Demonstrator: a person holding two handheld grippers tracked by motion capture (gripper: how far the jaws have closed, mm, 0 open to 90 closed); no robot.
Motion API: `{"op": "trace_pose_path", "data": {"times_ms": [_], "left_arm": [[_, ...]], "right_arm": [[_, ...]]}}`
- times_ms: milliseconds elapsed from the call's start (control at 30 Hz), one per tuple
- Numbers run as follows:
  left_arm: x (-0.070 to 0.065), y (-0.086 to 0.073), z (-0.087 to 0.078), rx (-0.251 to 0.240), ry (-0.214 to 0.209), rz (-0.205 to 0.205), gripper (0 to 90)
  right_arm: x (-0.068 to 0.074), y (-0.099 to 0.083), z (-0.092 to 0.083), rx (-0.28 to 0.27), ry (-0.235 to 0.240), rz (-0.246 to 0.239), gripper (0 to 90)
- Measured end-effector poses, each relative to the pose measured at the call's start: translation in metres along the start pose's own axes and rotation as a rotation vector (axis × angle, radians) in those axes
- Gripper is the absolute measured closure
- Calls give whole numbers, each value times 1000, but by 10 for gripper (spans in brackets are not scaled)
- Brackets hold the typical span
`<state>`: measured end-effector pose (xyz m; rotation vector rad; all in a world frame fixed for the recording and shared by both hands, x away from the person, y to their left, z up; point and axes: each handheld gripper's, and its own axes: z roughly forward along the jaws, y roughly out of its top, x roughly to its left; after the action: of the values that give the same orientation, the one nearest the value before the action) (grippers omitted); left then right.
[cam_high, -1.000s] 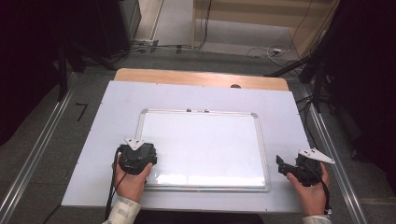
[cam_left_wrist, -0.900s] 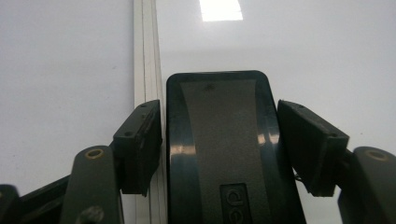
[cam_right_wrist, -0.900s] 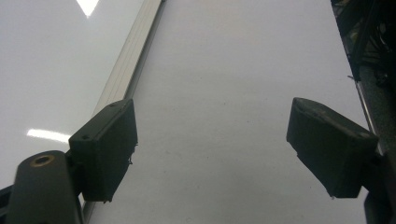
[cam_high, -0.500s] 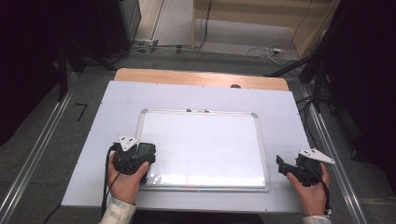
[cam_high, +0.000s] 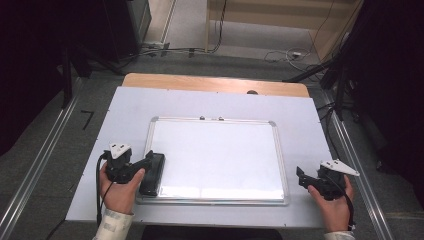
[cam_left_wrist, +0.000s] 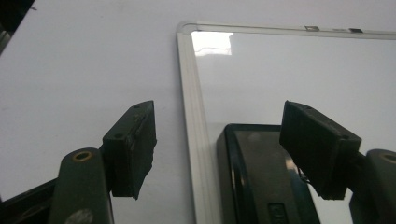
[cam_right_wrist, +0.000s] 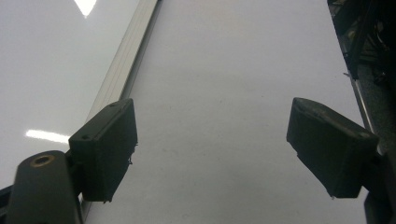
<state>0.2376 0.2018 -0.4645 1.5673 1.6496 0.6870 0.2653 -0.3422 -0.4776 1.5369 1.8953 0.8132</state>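
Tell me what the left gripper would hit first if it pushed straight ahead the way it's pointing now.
Probably the black eraser. The left gripper points across the near left corner of the whiteboard, and the eraser lies there just ahead of its open jaws, partly between them. Depth is hard to judge; the board's left frame could come first.

Just ahead of the left gripper (cam_high: 142, 167) lies a black eraser (cam_high: 152, 173) on the near left corner of the whiteboard (cam_high: 220, 155); it sits below and between the spread jaws, which have just been opening, the pads clear of it. The board's raised metal frame (cam_left_wrist: 194, 140) runs under that gripper, a low ridge to cross. Beyond the eraser the board surface is bare and open. The right gripper (cam_high: 305, 178) hangs over bare table (cam_right_wrist: 233, 93), jaws wide, the frame edge to its left, the table's edge and cables close on its right.
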Motion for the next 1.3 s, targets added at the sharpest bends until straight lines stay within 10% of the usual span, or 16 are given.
{"op": "trace_pose_path", "data": {"times_ms": [1300], "left_arm": [[43, -9, -4, 31, 48, -44, 268]], "right_arm": [[0, -1, -1, 3, -7, 1, 150]]}}
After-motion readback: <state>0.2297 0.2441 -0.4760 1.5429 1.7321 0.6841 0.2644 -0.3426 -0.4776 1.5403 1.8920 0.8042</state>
